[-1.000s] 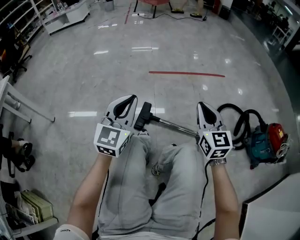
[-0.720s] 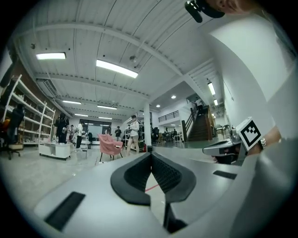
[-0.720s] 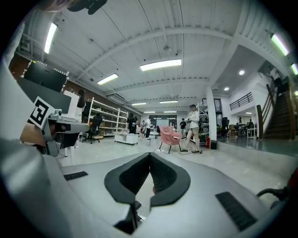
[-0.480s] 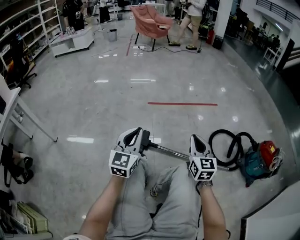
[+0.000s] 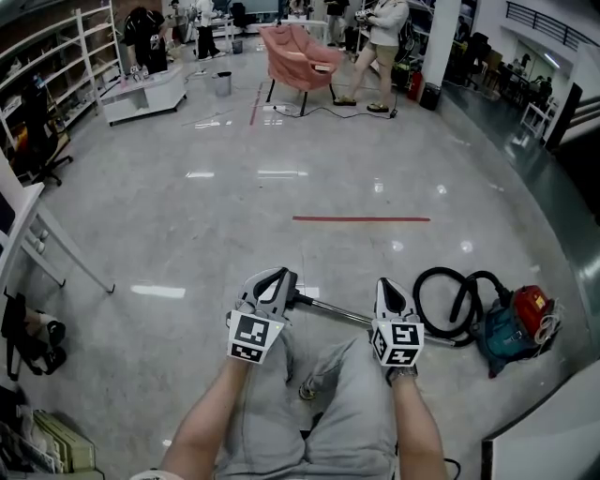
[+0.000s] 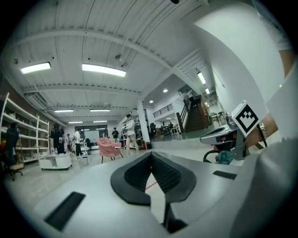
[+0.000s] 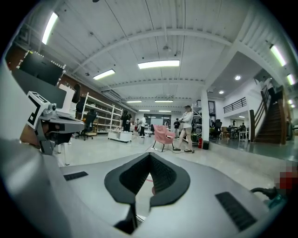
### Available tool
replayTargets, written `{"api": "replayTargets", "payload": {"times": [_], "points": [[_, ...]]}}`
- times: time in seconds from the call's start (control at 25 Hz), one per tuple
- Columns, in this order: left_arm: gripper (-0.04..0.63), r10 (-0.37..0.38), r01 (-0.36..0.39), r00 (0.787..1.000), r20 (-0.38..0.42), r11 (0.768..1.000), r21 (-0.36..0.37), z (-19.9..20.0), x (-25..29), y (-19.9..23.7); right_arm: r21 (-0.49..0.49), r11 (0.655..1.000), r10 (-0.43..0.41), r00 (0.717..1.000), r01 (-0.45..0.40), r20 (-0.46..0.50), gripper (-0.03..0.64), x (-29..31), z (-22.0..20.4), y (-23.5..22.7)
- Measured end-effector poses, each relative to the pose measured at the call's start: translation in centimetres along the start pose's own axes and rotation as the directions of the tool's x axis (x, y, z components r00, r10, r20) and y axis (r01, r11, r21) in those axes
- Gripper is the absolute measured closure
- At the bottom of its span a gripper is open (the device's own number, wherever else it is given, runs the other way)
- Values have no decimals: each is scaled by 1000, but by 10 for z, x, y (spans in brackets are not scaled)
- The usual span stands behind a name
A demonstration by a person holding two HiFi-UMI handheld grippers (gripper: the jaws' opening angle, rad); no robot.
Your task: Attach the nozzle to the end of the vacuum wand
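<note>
In the head view a thin metal vacuum wand [image 5: 334,310] lies on the floor before my knees. It runs right to a black hose [image 5: 452,298] and a teal and red vacuum cleaner [image 5: 511,323]. The black nozzle [image 5: 292,283] shows at the wand's left end, mostly hidden behind my left gripper [image 5: 274,277]. That gripper [image 6: 150,155] is shut and empty, pointing level over the nozzle. My right gripper [image 5: 385,284] hovers over the wand's middle. It [image 7: 149,158] is shut too, with nothing between its pads.
My grey-trousered legs [image 5: 328,403] fill the near floor. A white table leg [image 5: 56,248] and shelves stand at the left. A red tape line [image 5: 361,219] crosses the floor. A pink chair [image 5: 298,52] and several people [image 5: 380,23] are far back.
The head view has lifted to show more of the room, so both grippers sit lower and smaller. Both have shifted slightly over the wand and stay shut.
</note>
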State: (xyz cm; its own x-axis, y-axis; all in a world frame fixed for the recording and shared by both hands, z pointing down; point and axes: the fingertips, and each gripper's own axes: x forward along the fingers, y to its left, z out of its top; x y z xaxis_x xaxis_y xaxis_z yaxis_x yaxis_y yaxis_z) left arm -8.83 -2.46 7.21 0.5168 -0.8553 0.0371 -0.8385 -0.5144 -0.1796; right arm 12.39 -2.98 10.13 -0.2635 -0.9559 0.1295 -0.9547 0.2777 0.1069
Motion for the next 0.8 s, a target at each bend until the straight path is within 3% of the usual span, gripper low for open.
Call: {"api": "replayTargets", "payload": {"times": [0.2, 0.8], "points": [[584, 43, -41, 999, 13, 995, -95, -6, -8, 21, -10, 1000, -3, 1000, 3, -1, 614, 0, 0, 0], [584, 63, -63, 998, 3, 996, -62, -6, -7, 22, -47, 999, 2, 1000, -3, -14, 614, 3, 0, 4]]}}
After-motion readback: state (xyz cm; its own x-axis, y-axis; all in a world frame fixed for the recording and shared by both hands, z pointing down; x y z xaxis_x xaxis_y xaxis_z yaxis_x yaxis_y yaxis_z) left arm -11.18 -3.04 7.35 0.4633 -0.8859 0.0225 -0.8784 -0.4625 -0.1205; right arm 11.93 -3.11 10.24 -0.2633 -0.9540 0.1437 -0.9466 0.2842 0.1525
